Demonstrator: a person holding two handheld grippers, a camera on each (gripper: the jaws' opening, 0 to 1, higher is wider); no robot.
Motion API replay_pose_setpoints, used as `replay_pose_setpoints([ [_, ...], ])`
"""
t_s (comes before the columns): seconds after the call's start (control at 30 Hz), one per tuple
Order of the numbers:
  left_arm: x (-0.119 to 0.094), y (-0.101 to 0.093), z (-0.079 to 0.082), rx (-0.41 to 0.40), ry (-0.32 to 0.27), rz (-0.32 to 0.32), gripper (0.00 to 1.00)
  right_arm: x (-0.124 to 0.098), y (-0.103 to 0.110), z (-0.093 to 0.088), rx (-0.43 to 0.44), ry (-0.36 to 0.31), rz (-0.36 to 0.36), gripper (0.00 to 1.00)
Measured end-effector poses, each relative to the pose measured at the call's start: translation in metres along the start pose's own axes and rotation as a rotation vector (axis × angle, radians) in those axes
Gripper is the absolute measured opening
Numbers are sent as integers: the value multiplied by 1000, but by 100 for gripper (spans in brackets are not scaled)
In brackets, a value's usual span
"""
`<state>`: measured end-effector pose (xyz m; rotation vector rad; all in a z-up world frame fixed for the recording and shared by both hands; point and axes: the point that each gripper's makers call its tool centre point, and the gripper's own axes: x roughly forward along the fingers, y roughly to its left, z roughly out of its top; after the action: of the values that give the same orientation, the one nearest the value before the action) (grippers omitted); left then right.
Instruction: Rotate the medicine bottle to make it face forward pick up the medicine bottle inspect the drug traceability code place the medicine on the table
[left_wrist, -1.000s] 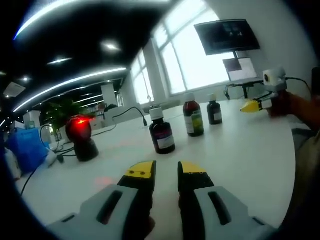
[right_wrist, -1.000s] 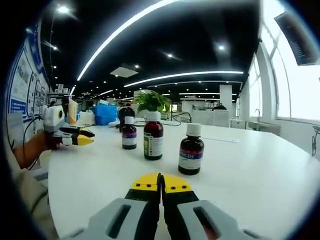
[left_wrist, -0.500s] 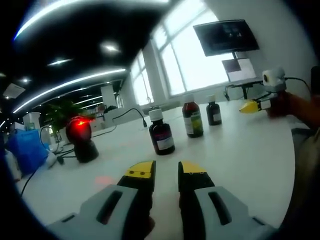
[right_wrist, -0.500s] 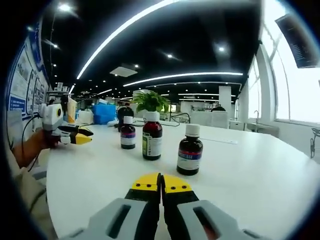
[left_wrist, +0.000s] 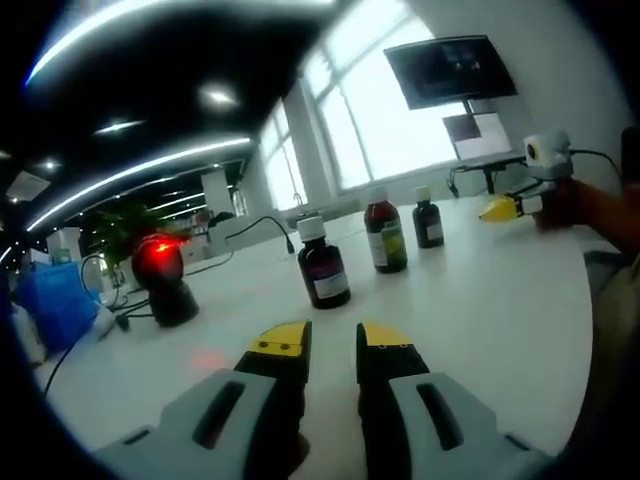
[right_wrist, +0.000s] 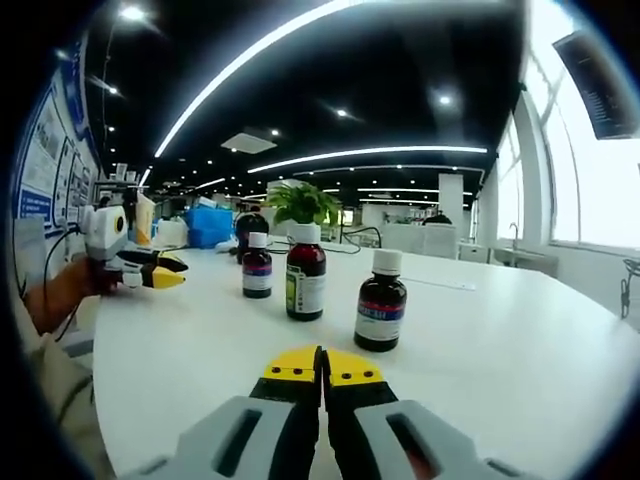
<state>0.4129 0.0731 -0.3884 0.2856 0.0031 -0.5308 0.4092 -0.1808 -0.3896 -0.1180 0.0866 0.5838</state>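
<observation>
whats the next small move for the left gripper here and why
Probably ease the left gripper forward toward the nearest medicine bottle. Its jaws stand apart with nothing between them, and that bottle stands upright on the white table, apart from the jaws and untouched, so the turn cannot start until they reach it. The right gripper is shut and hangs short of the bottles.

Each hand-held gripper (left_wrist: 331, 345) has grey jaws with yellow tips and black inner pads

Open-plan office, ceiling strip lights (right_wrist: 300, 40), wall monitor (left_wrist: 450, 70)
</observation>
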Motion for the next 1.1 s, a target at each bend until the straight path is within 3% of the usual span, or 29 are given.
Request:
replay_pose_setpoints([
  [1.1, 1, 1, 0, 12, 0, 3, 10, 0, 0, 0, -17, 0, -5, 0],
])
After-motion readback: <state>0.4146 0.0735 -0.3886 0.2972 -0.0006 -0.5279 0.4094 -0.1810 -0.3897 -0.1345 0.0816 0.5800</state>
